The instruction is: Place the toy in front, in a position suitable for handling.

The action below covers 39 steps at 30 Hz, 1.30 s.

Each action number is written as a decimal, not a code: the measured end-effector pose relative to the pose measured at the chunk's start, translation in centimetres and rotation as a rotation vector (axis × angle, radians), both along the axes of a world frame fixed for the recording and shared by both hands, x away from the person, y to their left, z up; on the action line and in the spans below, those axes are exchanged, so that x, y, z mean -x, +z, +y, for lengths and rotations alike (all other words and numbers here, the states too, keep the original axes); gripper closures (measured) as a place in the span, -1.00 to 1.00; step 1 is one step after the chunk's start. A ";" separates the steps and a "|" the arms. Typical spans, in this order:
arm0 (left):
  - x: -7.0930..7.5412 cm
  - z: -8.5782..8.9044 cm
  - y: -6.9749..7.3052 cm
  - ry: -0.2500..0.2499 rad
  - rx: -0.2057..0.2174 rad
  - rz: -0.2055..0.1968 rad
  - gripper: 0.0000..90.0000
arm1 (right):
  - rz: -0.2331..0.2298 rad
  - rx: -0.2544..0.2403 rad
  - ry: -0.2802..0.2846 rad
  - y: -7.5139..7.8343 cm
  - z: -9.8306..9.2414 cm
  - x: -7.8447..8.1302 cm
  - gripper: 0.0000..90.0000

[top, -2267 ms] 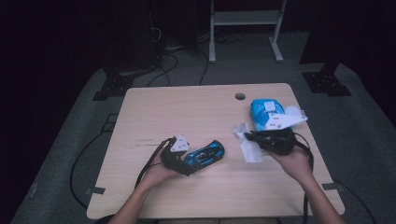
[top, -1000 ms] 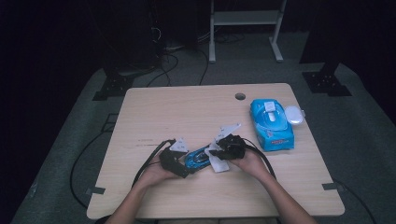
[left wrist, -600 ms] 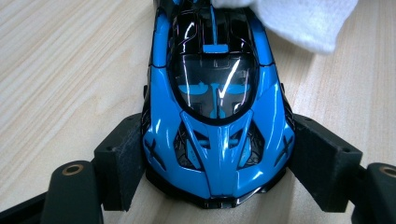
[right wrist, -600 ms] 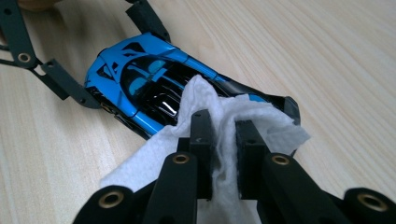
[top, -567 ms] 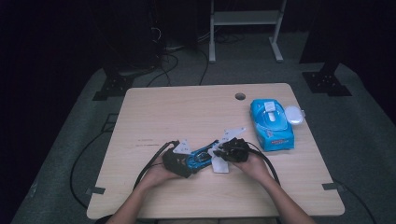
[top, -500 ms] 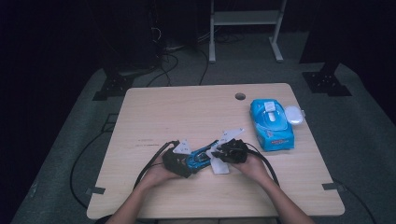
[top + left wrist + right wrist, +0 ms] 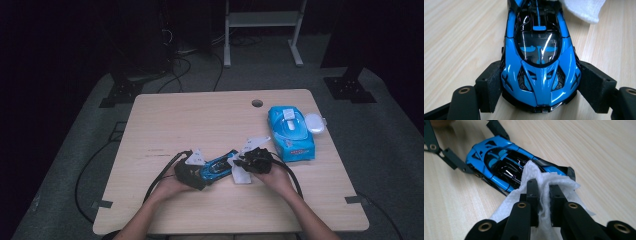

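A glossy blue and black toy car lies on the wooden table, near its front edge. My left gripper has just been closing, and its pads now press on both sides of the car's nose. My right gripper is shut on a white wet wipe. The wipe's free end rests against the rear of the car. In the high view the wipe hangs down to the table beside the car's tail. In the left gripper view, a corner of the wipe lies beyond the car.
A blue pack of wet wipes lies at the right of the table with its white lid flipped open. A cable hole sits near the far edge. Black cables trail from both grippers toward the front edge.
My right gripper has carried the wipe left from the wipes pack to the car's rear. The left gripper has stayed at the car's nose and its jaws have closed in.
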<state>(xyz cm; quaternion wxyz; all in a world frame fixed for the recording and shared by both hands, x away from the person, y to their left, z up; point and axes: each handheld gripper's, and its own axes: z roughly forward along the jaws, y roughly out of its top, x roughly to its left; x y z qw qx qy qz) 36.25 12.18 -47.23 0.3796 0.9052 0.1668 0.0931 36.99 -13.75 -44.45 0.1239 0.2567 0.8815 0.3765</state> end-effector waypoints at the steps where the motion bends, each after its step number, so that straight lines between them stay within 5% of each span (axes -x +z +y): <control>1: 0.0 -0.2 0.0 0.006 0.006 0.001 -0.43 | -0.003 0.003 -0.005 -0.1 -0.1 0.0 0.81; 7: -0.1 -0.3 -0.3 0.003 -0.002 0.007 -0.43 | -0.019 0.017 0.026 0.0 1.3 0.7 0.80; 9: -0.1 -0.3 -0.3 0.005 -0.005 0.008 -0.43 | 0.017 -0.029 0.077 0.0 2.0 0.9 0.80; 14: -0.2 -0.3 -0.3 0.004 0.000 0.018 -0.43 | 0.050 -0.058 0.129 -0.2 3.7 1.4 0.81; 20: -0.2 -0.3 -0.3 0.004 0.001 0.018 -0.43 | 0.046 -0.032 0.190 -0.5 6.6 1.5 0.81; 32: -0.4 -0.1 -0.6 0.003 0.027 0.035 -0.43 | 0.031 -0.022 0.076 0.2 2.7 0.6 0.81; 39: -0.4 -0.1 -0.6 0.005 0.027 0.036 -0.43 | 0.069 -0.039 0.158 0.1 5.6 0.4 0.81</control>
